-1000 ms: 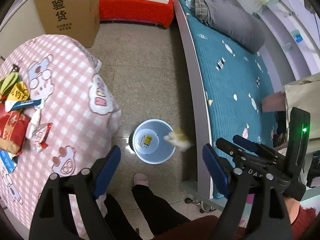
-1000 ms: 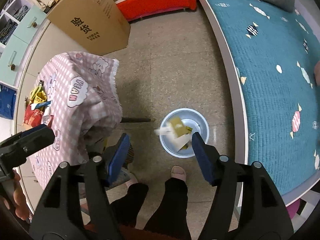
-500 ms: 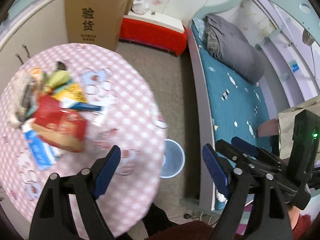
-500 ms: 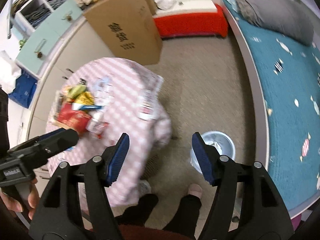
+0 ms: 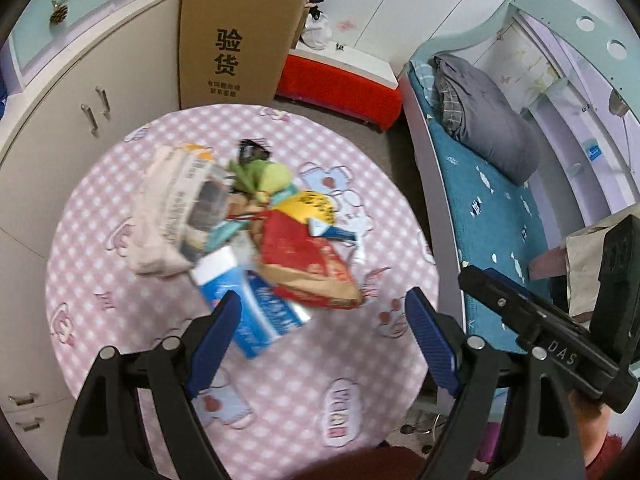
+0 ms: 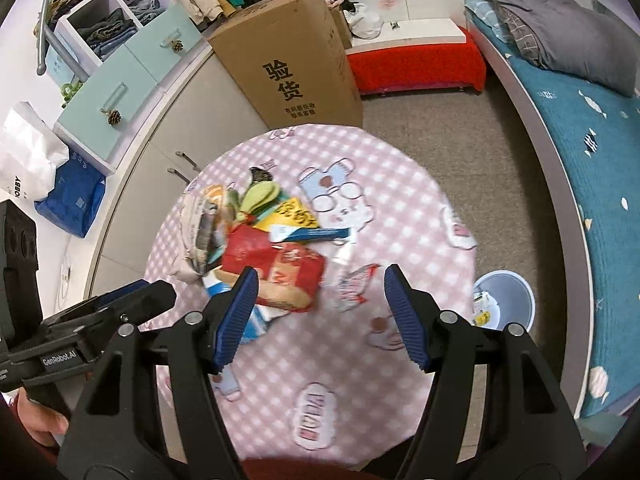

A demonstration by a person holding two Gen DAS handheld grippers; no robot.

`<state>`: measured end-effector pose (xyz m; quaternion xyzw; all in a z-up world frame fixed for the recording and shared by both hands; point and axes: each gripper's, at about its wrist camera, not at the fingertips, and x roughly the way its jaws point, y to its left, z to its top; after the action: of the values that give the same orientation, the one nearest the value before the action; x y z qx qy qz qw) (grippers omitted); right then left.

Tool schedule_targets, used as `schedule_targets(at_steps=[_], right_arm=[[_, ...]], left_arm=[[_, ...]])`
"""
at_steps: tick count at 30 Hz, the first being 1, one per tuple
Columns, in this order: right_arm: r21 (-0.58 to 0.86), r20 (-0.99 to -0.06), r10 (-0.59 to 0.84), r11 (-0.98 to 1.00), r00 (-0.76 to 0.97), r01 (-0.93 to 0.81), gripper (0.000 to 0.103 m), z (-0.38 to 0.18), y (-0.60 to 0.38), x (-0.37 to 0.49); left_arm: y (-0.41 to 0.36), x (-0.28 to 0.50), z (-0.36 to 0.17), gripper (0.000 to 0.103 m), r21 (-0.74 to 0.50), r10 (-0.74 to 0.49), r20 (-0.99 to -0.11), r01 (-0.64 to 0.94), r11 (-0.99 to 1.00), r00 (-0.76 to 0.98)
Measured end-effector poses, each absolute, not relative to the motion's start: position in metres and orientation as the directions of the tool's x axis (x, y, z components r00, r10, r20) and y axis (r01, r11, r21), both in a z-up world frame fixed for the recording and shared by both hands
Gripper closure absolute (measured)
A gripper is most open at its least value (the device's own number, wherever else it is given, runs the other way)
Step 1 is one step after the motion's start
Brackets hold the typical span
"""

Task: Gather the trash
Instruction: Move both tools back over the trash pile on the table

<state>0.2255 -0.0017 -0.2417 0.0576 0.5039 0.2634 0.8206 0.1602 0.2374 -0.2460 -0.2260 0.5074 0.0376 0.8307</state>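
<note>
A: What is on the round table with the pink checked cloth (image 5: 120, 288)?

B: A heap of rubbish near its middle: a red and tan snack bag (image 5: 306, 268), a blue and white carton (image 5: 256, 306) lying just under it, a yellow wrapper (image 5: 310, 206), a crumpled pale printed plastic bag (image 5: 172, 208), a green soft lump (image 5: 268, 174) and a small black scrap (image 5: 252, 150) at the far end.

A: And the tools?

B: The left gripper (image 5: 322, 338) hangs above the table with its blue pads spread wide and nothing between them. The right gripper (image 6: 320, 314) is spread too, a little less, and also holds nothing. From its own camera the red bag sits behind its left pad, and a small red and white wrapper (image 6: 354, 286) lies on the cloth between the pads, below them.

A: Where does the rubbish go?

B: A round grey bin (image 6: 506, 304) stands on the floor just past the table's right edge, beside the bed with the teal quilt (image 6: 600, 208); some scraps already lie in it. A tall brown cardboard box (image 6: 292, 68) stands behind the table
</note>
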Motion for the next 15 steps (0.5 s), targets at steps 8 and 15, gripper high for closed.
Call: schedule_targets(at_steps=[8, 15], right_arm=[[0.346, -0.809, 0.45, 0.885, 0.378, -0.312, 0.038, -0.245, 0.005, 0.215], [0.31, -0.857, 0.386, 0.916, 0.342, -0.256, 0.038, -0.277, -0.006, 0.219]], left_arm=[[0.272, 0.152, -0.255, 0.021, -0.365, -0.2, -0.857, -0.286, 0.886, 0.474], [0.268, 0.163, -0.269, 0.021, -0.359, -0.224, -0.869, -0.25, 0.899, 0.44]])
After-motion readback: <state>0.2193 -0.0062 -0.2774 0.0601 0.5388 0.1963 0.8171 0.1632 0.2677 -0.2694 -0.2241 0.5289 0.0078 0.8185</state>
